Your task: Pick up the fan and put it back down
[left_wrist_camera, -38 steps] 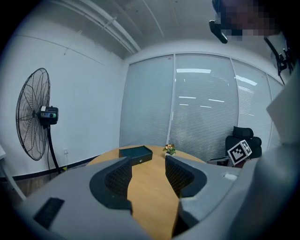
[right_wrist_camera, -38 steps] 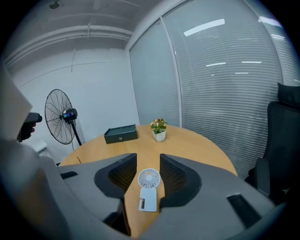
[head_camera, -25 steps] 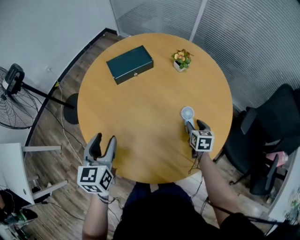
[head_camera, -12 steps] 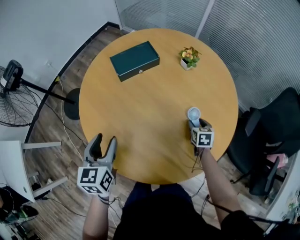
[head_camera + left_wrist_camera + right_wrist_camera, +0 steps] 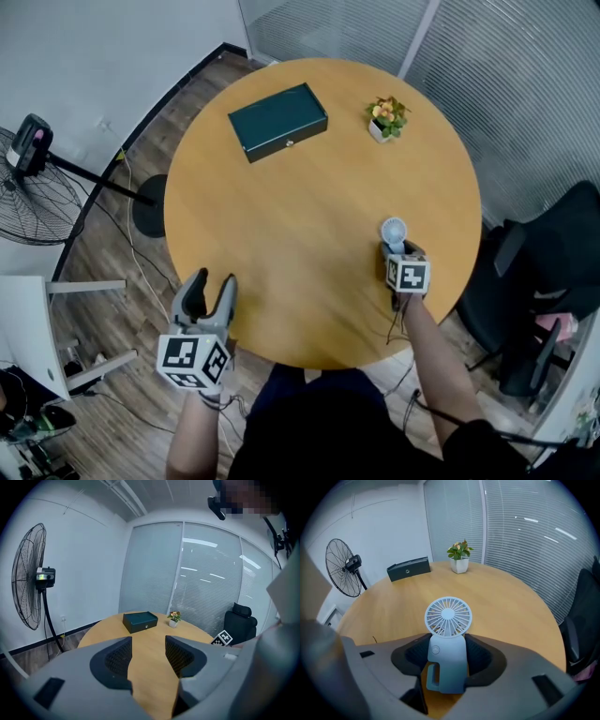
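The right gripper (image 5: 448, 654) is closing its jaws on the body of the small pale-blue fan (image 5: 447, 617) near the round wooden table (image 5: 281, 216) edge, while the left gripper (image 5: 210, 292) hovers spread and empty.

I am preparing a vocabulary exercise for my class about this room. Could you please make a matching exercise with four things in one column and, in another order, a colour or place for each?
Things
1. small fan
2. box
3. potted plant
4. standing fan

Colour or place
a. dark green, flat on the table
b. on the floor beside the table
c. pale blue, between the jaws of the right gripper
d. in a white pot, near the table's far edge

Pairs: 1-c, 2-a, 3-d, 4-b.

The right gripper's jaws are closing, with the small fan between them.
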`<state>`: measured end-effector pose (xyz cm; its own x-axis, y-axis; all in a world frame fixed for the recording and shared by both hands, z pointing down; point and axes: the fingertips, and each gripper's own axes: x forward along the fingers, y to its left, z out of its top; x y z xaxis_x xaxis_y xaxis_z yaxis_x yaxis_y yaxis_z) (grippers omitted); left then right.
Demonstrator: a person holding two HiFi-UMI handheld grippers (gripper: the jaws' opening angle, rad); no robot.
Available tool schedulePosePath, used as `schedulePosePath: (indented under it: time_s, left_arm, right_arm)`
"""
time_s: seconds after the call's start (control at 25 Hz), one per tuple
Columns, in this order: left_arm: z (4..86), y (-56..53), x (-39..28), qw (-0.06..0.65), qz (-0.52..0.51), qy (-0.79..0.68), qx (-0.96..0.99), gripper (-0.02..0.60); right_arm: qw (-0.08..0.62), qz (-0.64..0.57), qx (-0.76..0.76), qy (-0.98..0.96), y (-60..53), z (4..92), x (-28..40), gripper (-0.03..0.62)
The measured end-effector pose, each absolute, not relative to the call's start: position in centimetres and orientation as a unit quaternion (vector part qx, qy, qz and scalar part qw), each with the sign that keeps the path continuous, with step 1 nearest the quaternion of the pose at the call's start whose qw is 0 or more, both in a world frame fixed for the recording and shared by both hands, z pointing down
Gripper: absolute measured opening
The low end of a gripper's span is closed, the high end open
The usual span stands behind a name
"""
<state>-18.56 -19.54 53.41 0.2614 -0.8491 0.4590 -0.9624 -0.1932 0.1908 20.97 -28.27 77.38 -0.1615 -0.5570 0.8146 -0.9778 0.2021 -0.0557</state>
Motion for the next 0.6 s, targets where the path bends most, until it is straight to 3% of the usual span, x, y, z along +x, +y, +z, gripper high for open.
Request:
schedulePosePath:
  time_s: [0.6]
  left_arm:
    - [51.3, -17.3, -17.6, 0.205, 0.111, -0.589, 0.774, 0.218]
  right_arm:
    - [0.272, 0.287, 0.568, -0.722, -26.4, 72.0, 21.3, 0.221]
